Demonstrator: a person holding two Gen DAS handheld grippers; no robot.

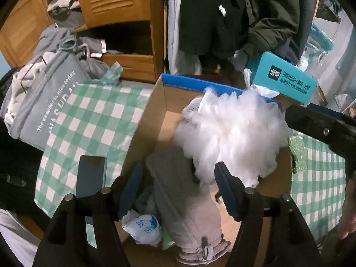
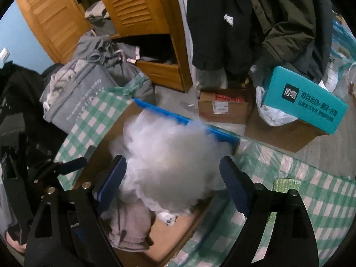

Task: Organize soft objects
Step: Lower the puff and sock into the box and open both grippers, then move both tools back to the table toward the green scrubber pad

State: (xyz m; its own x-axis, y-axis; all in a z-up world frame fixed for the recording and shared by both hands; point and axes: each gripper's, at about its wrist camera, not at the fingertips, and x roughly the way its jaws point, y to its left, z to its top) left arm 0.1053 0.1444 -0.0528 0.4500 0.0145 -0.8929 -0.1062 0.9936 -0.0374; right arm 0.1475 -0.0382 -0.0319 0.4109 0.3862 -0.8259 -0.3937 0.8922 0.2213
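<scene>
An open cardboard box (image 1: 155, 115) with a blue rim sits on a green checked cloth (image 1: 95, 120). A big puff of white stuffing (image 1: 231, 133) fills the box's far right part. Beside it in the box lies a grey-pink garment (image 1: 184, 195), with a small white bag with blue print (image 1: 144, 227) to its left. My left gripper (image 1: 178, 187) hangs open over the garment, its right finger against the puff's edge. My right gripper (image 2: 173, 182) is open, and the blurred white stuffing (image 2: 169, 155) sits loose between its fingers. The same garment (image 2: 129, 227) shows below.
A dark phone (image 1: 91, 175) lies on the cloth left of the box. A grey fabric storage bag (image 1: 51, 89) full of clothes stands at the left, before a wooden wardrobe (image 1: 124, 2). Dark coats (image 1: 233, 15) hang behind. A teal carton (image 1: 284, 82) and floor boxes (image 2: 222, 105) sit at the right.
</scene>
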